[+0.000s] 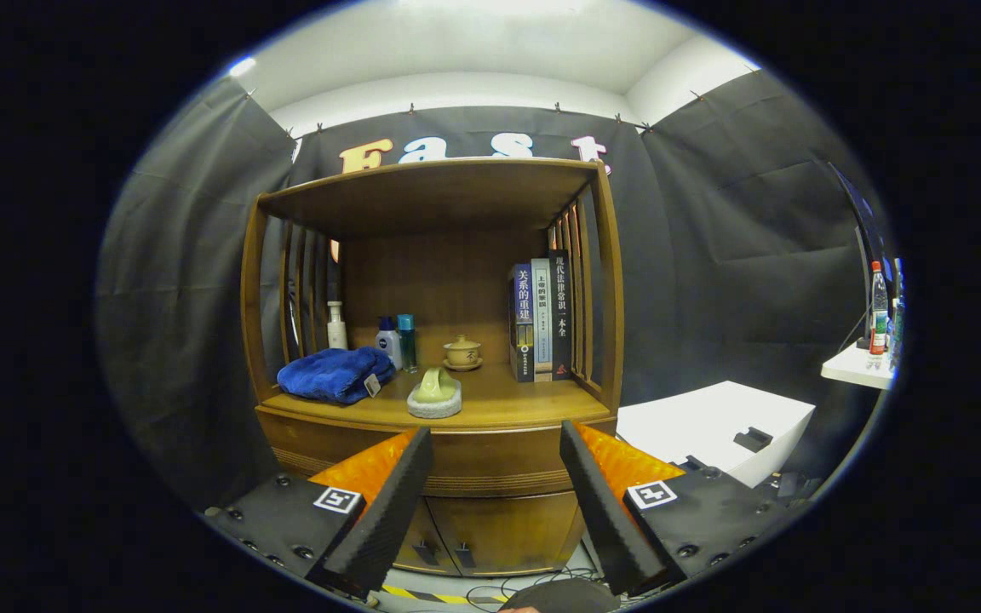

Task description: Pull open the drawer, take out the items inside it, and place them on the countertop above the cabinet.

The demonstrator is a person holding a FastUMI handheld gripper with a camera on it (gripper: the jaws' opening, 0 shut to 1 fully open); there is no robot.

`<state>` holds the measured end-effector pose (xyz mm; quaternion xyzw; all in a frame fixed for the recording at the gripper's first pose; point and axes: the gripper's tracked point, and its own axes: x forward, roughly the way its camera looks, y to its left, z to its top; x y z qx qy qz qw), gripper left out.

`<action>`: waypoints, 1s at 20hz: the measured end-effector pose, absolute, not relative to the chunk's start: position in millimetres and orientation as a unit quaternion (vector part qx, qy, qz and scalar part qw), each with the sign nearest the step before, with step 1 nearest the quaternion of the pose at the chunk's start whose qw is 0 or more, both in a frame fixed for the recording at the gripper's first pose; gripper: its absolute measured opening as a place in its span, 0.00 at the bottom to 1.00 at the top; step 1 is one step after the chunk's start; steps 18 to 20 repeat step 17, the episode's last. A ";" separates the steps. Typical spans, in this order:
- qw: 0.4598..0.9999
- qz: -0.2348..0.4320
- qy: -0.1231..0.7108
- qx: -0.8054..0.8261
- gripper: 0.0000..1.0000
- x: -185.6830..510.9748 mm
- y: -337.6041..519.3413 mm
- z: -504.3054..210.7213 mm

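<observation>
Gripper (496,443) fingers spread, empty, short of closed drawer (490,460). Countertop (533,400) beyond: blue towel (333,373), three bottles (388,340), three books (540,319).

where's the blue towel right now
In the gripper view the blue towel lies bunched on the cabinet's countertop, toward the left, beside the bottles and left of the green item. It lies beyond the open hand-held gripper.

The cabinet (490,477) is wood with a smooth, faintly glossy finish. A towel (333,373) on its tabletop (524,393) is soft, fuzzy cloth. The gripper (496,443), spread apart, has finely textured matt pads (397,502).
</observation>
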<state>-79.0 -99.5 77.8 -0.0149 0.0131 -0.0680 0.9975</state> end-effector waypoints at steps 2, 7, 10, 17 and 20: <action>0.998 -0.067 0.014 -0.013 0.98 -80.0 -96.5 77.1; 0.998 -0.063 0.014 -0.014 0.98 -80.0 -90.1 76.9; 0.998 -0.061 0.017 -0.014 0.98 -80.9 -86.5 74.8; 0.998 -0.060 0.023 -0.011 0.98 -79.0 -84.4 70.1; 0.998 -0.060 0.023 -0.011 0.98 -79.0 -84.4 70.1</action>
